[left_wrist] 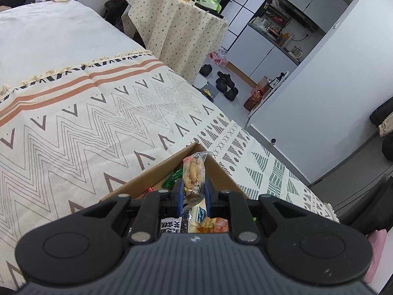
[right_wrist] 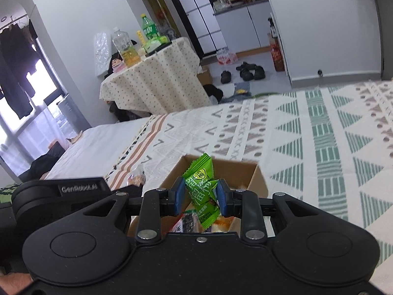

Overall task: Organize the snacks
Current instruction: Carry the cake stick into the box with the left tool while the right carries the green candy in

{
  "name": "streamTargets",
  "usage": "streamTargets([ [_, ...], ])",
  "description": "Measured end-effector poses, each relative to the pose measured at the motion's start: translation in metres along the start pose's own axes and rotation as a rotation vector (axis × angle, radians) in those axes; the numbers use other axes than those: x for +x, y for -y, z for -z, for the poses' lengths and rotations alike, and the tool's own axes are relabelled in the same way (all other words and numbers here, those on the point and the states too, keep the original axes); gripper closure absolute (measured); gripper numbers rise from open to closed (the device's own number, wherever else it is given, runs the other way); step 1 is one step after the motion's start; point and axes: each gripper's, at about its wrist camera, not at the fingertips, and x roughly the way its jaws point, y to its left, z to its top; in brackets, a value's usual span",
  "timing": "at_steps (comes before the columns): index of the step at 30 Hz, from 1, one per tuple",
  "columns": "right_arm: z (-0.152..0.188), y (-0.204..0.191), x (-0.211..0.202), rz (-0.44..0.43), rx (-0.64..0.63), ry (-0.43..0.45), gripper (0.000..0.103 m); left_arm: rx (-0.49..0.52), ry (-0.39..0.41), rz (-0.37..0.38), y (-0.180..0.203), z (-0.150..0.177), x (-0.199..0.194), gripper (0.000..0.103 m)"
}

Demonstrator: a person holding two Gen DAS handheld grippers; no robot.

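Patterned bedspread (left_wrist: pixel 98 123) | left claw (left_wrist: pixel 193 191) grips clear snack (left_wrist: pixel 194 172) | right claw (right_wrist: pixel 200 194) grips green snack (right_wrist: pixel 200 186)

patterned blanket (left_wrist: pixel 98 123); dotted tablecloth (right_wrist: pixel 157 83) — green bottle (right_wrist: pixel 149 28), black shoes (right_wrist: pixel 249 71)

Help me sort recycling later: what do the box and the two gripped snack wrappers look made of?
Box: plain brown cardboard, matte, folded walls. Green wrapper: glossy printed plastic film, crimped ends. Clear wrapper: transparent, shiny plastic film, with the pale snack showing through.
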Motion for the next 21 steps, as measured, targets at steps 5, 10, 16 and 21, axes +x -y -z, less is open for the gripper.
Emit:
streamTargets([
  [5, 0.013, -0.008, 0.006, -0.052, 0.006, -0.059, 0.067, -0.010, -0.012, -0.003, -0.004, 0.000, 0.003, 0.087],
  [10, 0.017, -0.006, 0.009, -0.022, 0.017, -0.074, 0.066, -0.019, -0.026, 0.005, -0.007, 0.000, 0.006, 0.086],
  [16, 0.012, 0.008, 0.007, 0.013, 0.049, -0.065, 0.066, -0.057, -0.037, 0.055, -0.008, 0.002, 0.016, 0.086],
  [21, 0.013, 0.019, 0.005, 0.040, 0.073, -0.064, 0.066, -0.074, -0.041, 0.019, -0.008, 0.005, 0.024, 0.079],
])
